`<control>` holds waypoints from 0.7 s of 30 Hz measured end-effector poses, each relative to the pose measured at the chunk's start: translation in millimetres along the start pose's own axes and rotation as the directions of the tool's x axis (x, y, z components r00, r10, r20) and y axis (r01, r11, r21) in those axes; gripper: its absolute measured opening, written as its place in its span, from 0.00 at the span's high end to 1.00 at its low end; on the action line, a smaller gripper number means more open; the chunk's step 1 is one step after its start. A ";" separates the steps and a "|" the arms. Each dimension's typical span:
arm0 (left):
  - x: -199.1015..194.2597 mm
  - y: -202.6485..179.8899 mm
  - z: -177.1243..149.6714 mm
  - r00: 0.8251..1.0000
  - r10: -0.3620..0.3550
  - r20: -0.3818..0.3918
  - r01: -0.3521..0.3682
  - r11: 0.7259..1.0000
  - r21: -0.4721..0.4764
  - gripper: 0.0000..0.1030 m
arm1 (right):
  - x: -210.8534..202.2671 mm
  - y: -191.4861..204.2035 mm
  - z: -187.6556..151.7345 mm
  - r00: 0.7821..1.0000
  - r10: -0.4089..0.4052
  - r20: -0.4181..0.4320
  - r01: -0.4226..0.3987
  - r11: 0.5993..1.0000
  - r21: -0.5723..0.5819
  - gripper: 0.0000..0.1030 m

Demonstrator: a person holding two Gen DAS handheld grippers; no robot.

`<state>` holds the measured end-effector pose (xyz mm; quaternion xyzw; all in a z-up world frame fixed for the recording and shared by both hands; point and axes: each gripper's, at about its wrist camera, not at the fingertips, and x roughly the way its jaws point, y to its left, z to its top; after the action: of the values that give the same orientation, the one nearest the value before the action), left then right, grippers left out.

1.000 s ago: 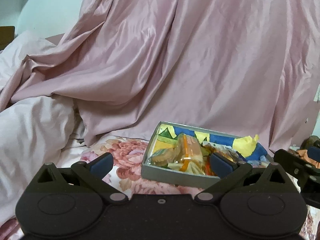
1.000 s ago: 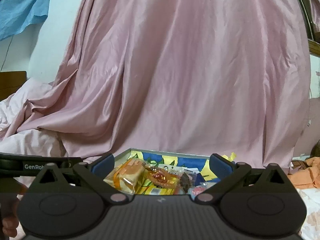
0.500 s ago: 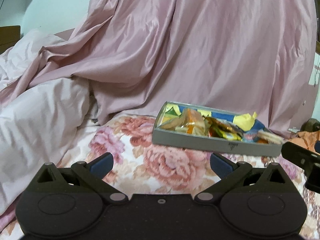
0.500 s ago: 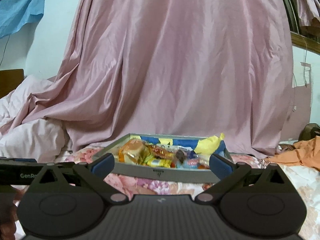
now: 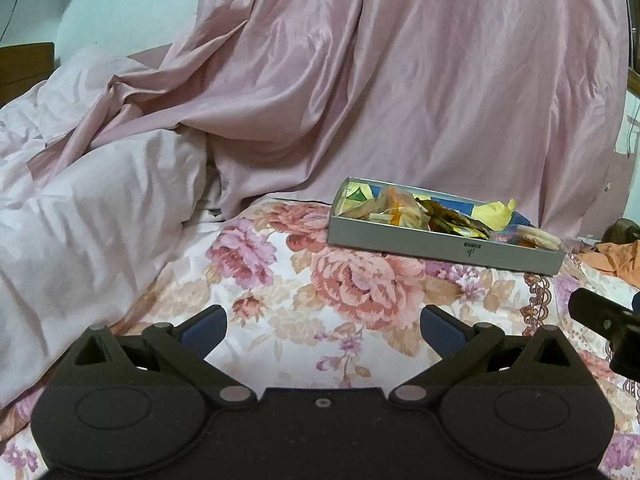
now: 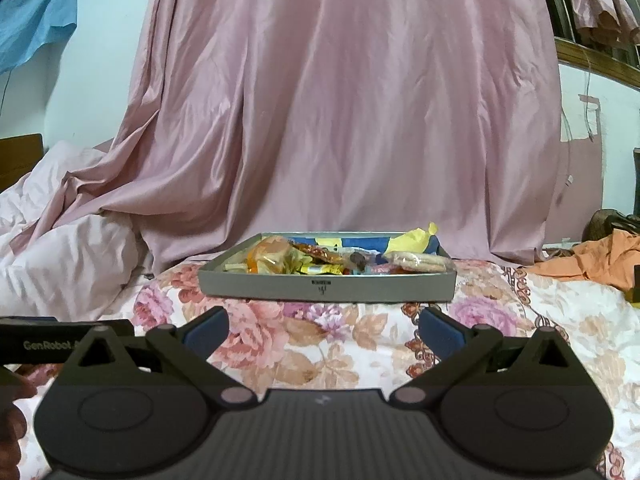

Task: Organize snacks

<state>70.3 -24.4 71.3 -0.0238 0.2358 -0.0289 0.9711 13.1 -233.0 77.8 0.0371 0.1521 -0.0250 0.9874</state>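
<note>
Grey cardboard forms the shallow box [image 6: 326, 285] that holds the snacks [image 6: 316, 258]. It sits flat on the flowered bedspread [image 6: 320, 344], in front of the hanging pink curtain [image 6: 344, 120], probably so that both tools can reach in from the near side. One box is in view, and every snack visible lies inside it; the wrappers overlap too much for a sure count, though a clear bag of bread [image 6: 272, 254], a yellow packet [image 6: 322, 269] and a round stack of crackers [image 6: 418, 262] stand out. I see no loose snack on the bedspread, so the sorting looks done or nearly so.

Two grippers are in play. The left gripper [image 5: 323, 330] hangs low over the bedspread, well short of the box and to its left, fingers spread wide and holding nothing. The right gripper [image 6: 323, 330] faces the box head-on, also back from it, fingers likewise wide apart and empty.
</note>
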 end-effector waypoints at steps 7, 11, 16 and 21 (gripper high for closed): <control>-13.5 2.9 -11.0 1.000 0.012 -0.007 -0.012 1.000 0.005 0.01 | -11.2 5.8 -7.9 1.000 0.009 0.002 -0.009 1.000 -0.014 0.00; -20.2 7.5 -21.9 1.000 0.021 -0.018 -0.021 1.000 0.003 0.01 | -16.6 10.5 -13.5 1.000 0.014 0.002 -0.014 1.000 -0.028 0.00; -25.3 14.3 -36.4 0.999 0.031 -0.038 -0.030 1.000 0.006 0.01 | -21.5 14.5 -25.9 1.000 0.011 -0.015 -0.012 0.999 -0.039 0.00; -23.1 17.8 -45.8 0.999 0.041 -0.035 -0.041 0.999 0.009 0.01 | -21.8 15.1 -36.1 1.000 0.007 -0.026 -0.008 0.999 -0.041 0.00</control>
<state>29.6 -6.6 40.2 -0.0144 0.2530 -0.0102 0.9673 -17.5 -214.2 51.0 0.0174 0.1652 -0.0177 0.9860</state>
